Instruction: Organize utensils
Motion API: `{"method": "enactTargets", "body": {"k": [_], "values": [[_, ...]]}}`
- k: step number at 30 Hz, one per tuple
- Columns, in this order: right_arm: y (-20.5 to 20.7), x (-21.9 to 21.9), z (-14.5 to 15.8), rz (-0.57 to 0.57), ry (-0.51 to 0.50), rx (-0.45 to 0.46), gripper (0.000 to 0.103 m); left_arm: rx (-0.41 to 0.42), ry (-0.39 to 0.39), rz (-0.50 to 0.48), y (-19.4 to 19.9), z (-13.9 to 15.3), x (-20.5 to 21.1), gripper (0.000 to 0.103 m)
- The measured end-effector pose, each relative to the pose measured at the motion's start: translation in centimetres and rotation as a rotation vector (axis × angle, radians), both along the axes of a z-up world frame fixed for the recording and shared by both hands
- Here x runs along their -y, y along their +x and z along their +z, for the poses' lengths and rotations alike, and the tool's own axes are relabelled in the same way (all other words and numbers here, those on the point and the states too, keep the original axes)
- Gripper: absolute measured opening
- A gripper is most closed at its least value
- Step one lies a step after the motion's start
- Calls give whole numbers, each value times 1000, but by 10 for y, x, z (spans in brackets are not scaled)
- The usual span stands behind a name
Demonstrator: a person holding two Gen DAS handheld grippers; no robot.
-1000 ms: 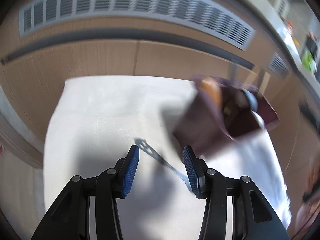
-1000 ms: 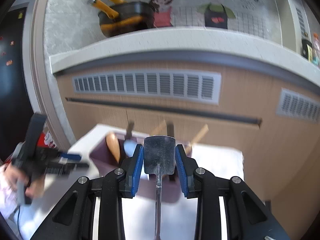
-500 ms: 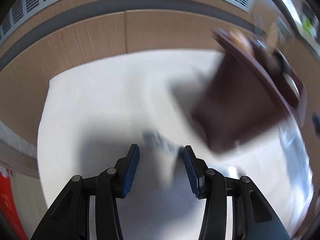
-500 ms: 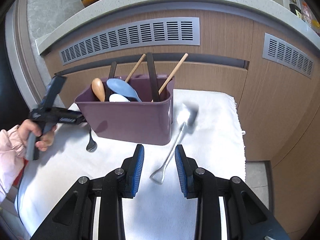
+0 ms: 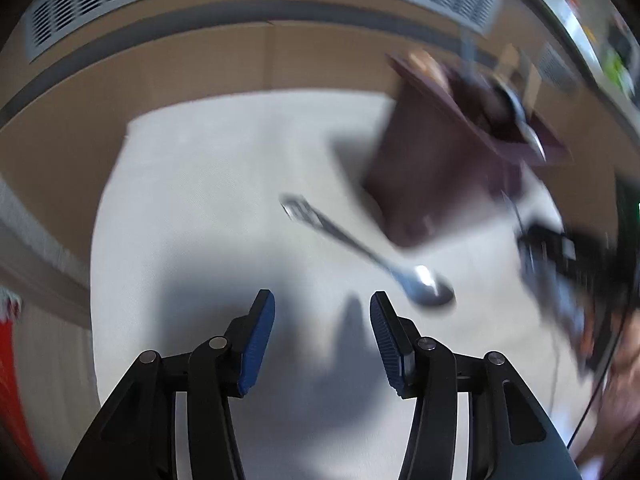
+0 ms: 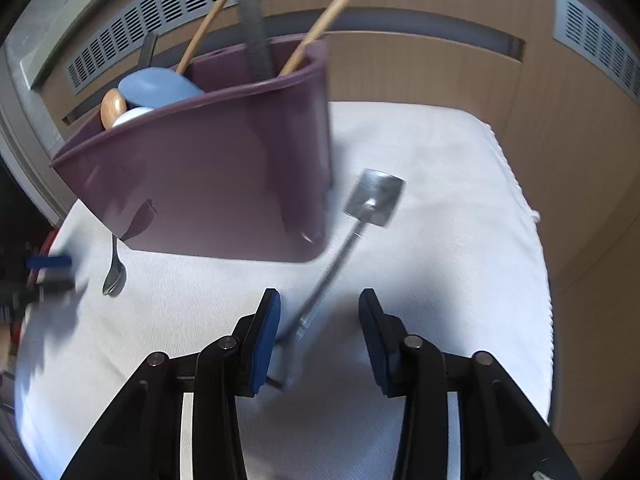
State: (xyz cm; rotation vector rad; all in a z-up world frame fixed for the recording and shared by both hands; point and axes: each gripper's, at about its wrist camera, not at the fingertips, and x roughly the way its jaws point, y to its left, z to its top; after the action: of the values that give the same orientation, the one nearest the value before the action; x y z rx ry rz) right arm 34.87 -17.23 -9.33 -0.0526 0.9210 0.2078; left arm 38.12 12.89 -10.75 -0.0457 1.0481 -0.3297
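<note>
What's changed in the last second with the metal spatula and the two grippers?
The right gripper let go of the flat metal spatula, which now lies on the white cloth beside the purple plastic utensil holder; its jaws are opening. The left gripper remains empty near the steel spoon.

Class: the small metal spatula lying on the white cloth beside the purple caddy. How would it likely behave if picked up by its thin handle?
The metal spatula probably stays stiff. Its thin, shiny handle may slip or twist. The wide blade could make it droop.

- Left wrist view: angled down, close over the white cloth [image 5: 208, 184].
- Right wrist view: the same, opposite side.
- Shared: purple caddy [image 5: 432, 176] [image 6: 216, 184].
</note>
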Motion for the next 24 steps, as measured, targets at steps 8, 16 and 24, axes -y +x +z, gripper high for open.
{"method": "enactTargets", "body": {"k": [8, 16, 24], "values": [[-41, 8, 1, 84, -87, -53, 7, 17, -42, -1, 75, -5, 9, 49], [-75, 39, 11, 71, -37, -63, 9, -71, 166, -243, 46, -4, 17, 44], [-58, 27, 28, 90, -28, 16, 54, -175, 165, -358, -63, 4, 13, 45]]}}
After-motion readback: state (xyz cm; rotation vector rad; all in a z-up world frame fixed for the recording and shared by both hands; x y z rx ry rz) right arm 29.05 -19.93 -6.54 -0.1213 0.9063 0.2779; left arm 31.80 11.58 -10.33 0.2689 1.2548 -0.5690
